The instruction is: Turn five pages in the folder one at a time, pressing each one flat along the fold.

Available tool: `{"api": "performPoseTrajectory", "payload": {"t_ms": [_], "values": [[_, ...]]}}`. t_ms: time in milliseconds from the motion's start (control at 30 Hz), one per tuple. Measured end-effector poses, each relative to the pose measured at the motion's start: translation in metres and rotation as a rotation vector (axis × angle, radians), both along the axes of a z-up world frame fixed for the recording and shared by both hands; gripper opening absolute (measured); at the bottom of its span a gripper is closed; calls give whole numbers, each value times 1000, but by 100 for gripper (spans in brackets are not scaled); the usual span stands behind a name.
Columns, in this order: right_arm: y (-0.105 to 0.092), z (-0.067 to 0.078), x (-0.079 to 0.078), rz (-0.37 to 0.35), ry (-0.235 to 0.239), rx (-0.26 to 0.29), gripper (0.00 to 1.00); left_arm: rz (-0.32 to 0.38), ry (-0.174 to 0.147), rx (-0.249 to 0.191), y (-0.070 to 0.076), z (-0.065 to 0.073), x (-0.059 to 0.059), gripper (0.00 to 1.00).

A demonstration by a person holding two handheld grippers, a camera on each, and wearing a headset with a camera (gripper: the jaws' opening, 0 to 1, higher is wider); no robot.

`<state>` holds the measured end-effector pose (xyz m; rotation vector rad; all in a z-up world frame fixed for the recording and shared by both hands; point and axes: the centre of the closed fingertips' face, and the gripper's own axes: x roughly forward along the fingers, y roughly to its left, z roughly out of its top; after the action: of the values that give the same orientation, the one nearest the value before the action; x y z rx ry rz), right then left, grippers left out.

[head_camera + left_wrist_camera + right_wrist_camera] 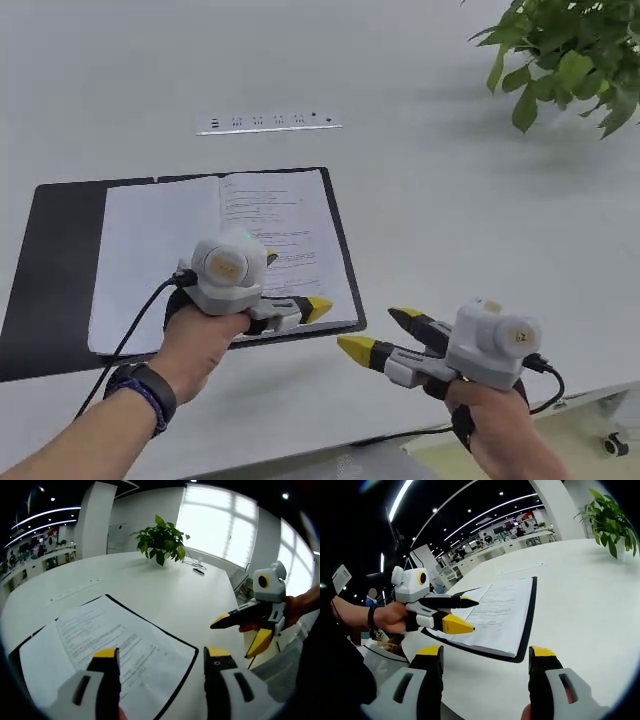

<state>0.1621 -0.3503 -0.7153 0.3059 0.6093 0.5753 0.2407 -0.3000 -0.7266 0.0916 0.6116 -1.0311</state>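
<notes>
A black folder lies open toward the left of a pale bench, with a blank-looking sheet beside a printed page on its right half. The left hand-held gripper is held over the printed page's lower right corner, jaws spread wide and holding nothing. Its cable trails across the folder's near edge. Just to the right, off the folder, the right hand-held gripper hangs above bare bench, jaws also wide apart and empty. A leafy plant sits at far right. Likely risks: the jaws could pinch several thin sheets at once or crease the corner. With nothing pinning it, the folder may also slide on the smooth bench when a page is pulled.
</notes>
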Motion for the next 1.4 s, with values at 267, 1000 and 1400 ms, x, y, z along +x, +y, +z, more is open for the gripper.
{"api": "performPoseTrajectory", "payload": {"t_ms": [267, 1000, 1400], "values": [[-5, -5, -3, -7, 22, 5, 68, 5, 21, 23, -18, -19, -1, 68], [-9, -17, -7, -34, 62, 26, 65, -11, -19, 134, -20, -49, -3, 65], [0, -16, 18, -4, 42, 32, 61, -20, -12, 148, -12, -49, -1, 58]]}}
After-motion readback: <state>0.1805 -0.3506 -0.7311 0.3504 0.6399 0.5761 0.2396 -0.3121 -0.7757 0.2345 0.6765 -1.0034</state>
